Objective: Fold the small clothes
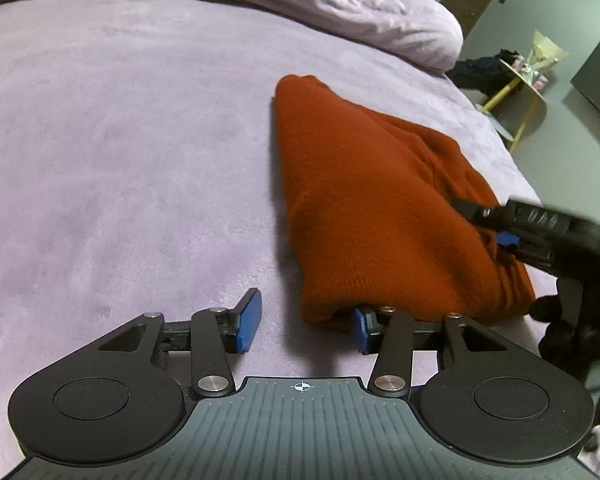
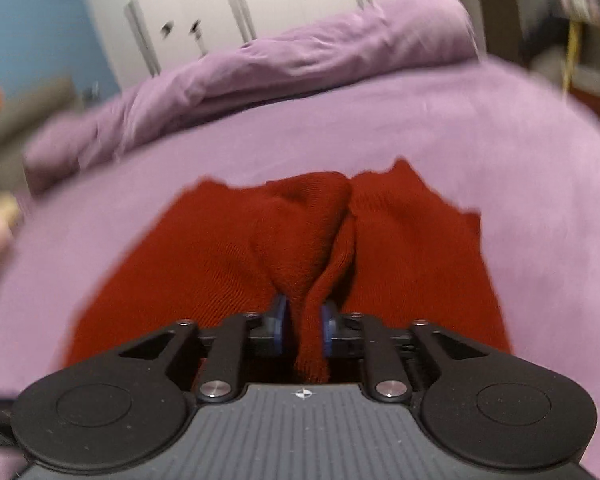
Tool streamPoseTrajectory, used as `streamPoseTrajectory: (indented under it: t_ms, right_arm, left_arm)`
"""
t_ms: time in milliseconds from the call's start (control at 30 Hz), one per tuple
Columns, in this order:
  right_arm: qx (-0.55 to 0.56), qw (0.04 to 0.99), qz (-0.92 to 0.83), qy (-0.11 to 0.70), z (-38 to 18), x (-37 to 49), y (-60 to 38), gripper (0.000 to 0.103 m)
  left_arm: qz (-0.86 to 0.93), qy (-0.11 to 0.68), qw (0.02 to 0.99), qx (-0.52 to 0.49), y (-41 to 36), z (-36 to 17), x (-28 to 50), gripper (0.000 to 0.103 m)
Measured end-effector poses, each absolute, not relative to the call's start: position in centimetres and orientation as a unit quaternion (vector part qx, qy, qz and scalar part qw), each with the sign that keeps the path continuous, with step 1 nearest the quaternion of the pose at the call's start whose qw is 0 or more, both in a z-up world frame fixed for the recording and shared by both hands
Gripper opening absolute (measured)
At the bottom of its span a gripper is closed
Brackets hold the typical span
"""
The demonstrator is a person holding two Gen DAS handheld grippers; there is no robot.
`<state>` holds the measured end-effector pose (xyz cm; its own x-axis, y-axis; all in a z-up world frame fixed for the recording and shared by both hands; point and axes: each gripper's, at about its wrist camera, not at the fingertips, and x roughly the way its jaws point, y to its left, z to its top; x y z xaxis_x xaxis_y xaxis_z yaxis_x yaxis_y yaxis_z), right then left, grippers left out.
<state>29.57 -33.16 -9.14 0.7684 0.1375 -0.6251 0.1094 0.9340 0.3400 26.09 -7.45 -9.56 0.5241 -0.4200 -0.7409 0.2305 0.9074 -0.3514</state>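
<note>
A rust-red knitted garment [image 1: 380, 208] lies bunched and partly folded on the lilac bedspread [image 1: 120, 160], on the side of it nearest the bed's edge, with a rumpled lilac duvet [image 1: 300, 0] heaped beyond it. The left gripper [image 1: 304, 320] stands wide apart at the garment's near corner: one blue pad rests on bare bedspread, the other is tucked just under the cloth's edge, gripping nothing. The right gripper [image 2: 303, 326] is closed tight on a pinched ridge of the garment's knit, viewed through motion blur.
</note>
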Motion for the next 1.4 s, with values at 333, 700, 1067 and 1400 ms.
streamPoseTrajectory:
  t_ms: [333, 700, 1067, 1400]
  right_arm:
    - [0.193, 0.907, 0.025, 0.374, -9.6, 32.9, -30.4, 0.028]
    - [-0.094, 0.955, -0.058, 0.275, -4.8, 30.6, -27.5, 0.009]
    - [-0.022, 0.936, -0.117, 0.332, -7.9, 30.8, -33.1, 0.025]
    - [0.307, 0.891, -0.058, 0.329, -9.2, 20.7, -40.1, 0.048]
  left_arm:
    - [-0.182, 0.440, 0.879, -0.038, -10.1, -9.3, 24.9, 0.053]
    - [-0.161, 0.439, 0.883, -0.043, -11.5, -9.0, 25.0, 0.059]
    - [-0.169, 0.443, 0.879, -0.044, -12.5, -9.3, 25.3, 0.061]
    - [-0.154, 0.451, 0.877, -0.058, -13.3, -9.1, 25.3, 0.058]
